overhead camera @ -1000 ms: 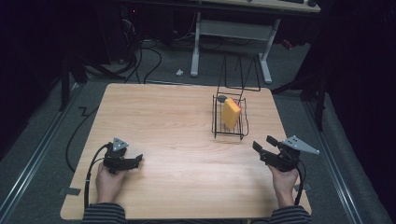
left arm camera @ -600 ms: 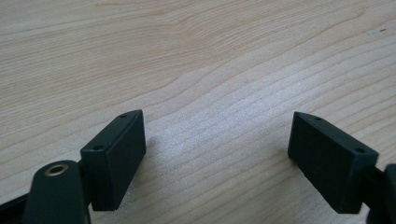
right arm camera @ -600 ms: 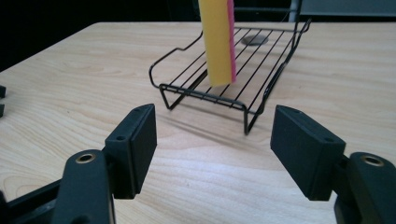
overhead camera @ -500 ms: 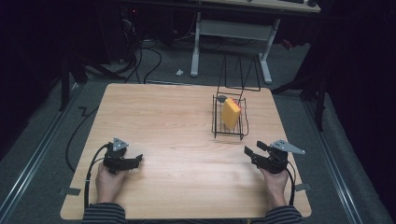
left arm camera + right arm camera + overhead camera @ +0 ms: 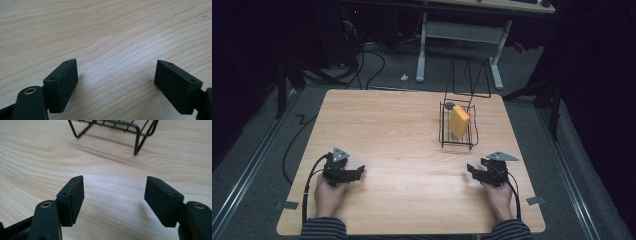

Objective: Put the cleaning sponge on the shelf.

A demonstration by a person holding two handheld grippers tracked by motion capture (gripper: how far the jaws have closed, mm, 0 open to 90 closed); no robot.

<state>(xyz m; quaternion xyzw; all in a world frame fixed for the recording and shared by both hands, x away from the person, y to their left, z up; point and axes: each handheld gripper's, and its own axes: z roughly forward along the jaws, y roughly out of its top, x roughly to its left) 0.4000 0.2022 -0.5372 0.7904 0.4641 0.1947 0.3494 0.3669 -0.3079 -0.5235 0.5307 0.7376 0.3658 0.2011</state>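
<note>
1. The left gripper (image 5: 358, 171) rests low on the wooden table (image 5: 392, 135) near its front left corner, held in the person's left hand (image 5: 329, 195). In the left gripper view its two black jaws stand wide apart with only bare wood grain between them; it is released and grasps nothing.
2. The right gripper (image 5: 471, 169) lies near the front right part of the table, held in the right hand (image 5: 500, 199). In the right gripper view its jaws are likewise spread, nothing between them, so it too is released.
3. Each gripper carries a grey three-cornered plate on top, and a black cable trails back from each past the hand toward the table's near edge.
4. Ahead of the right gripper, just beyond its jaws in the right gripper view, stands the foot of a black wire rack (image 5: 112, 127); gripper and rack are apart, not touching.
5. In the high view the wire rack (image 5: 457, 142) stands on the right half of the table, toward the far side. A yellow block (image 5: 459, 120) sits upright and slightly tilted inside it, with a small dark round thing at the rack's far left corner, too small to identify.
6. No brand, label or writing can be read on the grippers, rack or block.
7. Striped sleeves (image 5: 324, 230) show at the bottom edge of the high view.
</note>
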